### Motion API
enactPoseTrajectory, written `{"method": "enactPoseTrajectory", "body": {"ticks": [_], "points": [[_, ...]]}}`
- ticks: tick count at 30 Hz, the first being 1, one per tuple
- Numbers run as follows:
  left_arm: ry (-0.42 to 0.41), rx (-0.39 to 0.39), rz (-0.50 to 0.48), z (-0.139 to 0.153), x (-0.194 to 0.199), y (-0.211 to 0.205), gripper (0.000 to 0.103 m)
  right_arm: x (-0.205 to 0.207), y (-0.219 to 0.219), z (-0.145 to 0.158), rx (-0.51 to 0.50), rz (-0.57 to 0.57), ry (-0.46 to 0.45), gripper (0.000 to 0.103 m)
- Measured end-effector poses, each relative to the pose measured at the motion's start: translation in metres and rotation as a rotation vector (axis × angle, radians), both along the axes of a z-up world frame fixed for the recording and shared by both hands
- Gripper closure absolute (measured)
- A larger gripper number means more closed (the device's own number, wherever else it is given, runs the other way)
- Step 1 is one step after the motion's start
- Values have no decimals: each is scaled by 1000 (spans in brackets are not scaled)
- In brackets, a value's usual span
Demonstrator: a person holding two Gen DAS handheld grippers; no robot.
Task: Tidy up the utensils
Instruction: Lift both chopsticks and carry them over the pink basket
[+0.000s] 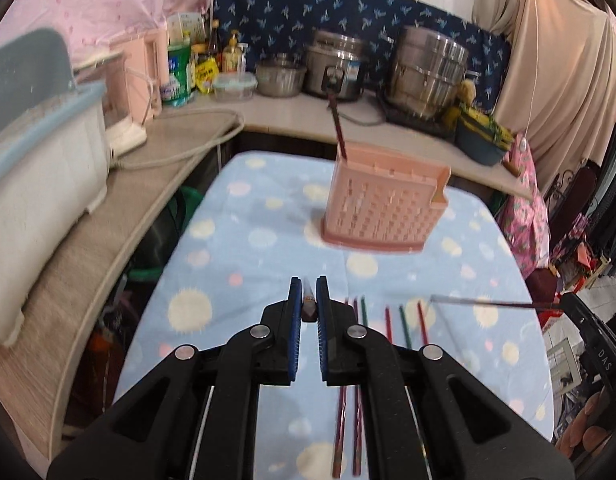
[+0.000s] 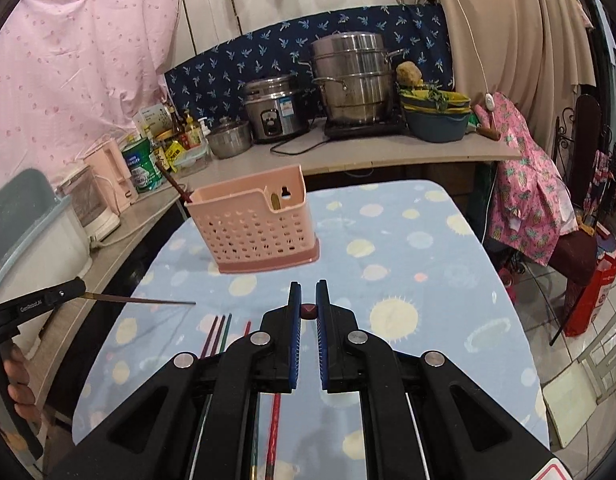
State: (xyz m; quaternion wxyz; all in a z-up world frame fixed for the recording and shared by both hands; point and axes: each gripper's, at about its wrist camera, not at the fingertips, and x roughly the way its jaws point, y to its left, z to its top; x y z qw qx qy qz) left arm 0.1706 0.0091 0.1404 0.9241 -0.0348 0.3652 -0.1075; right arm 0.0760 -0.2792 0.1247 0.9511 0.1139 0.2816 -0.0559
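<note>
A pink perforated utensil holder stands on the blue dotted tablecloth, with one dark red chopstick leaning out of its left end. My left gripper is shut on a chopstick, seen from the side in the right wrist view. My right gripper is shut on another chopstick, seen from the side in the left wrist view. Several red, green and purple chopsticks lie on the cloth below both grippers.
A counter wraps the back and left, with a rice cooker, steel pots, bottles and a white dish rack. Clothes hang at the right. The table's right edge drops to a tiled floor.
</note>
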Motion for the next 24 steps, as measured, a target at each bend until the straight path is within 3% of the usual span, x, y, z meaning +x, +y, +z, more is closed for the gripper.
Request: {"method": "enactPoseTrajectory", "body": {"ticks": [7, 12, 24], "points": [[-77, -18, 4, 42, 37, -14, 96, 33, -14, 30, 28, -8, -62, 96], [-124, -77, 0, 77, 58, -20, 96, 53, -18, 59, 45, -1, -128, 96], [-298, -173, 31, 154, 112, -36, 96, 122, -18, 149, 106, 26, -375, 96]]}}
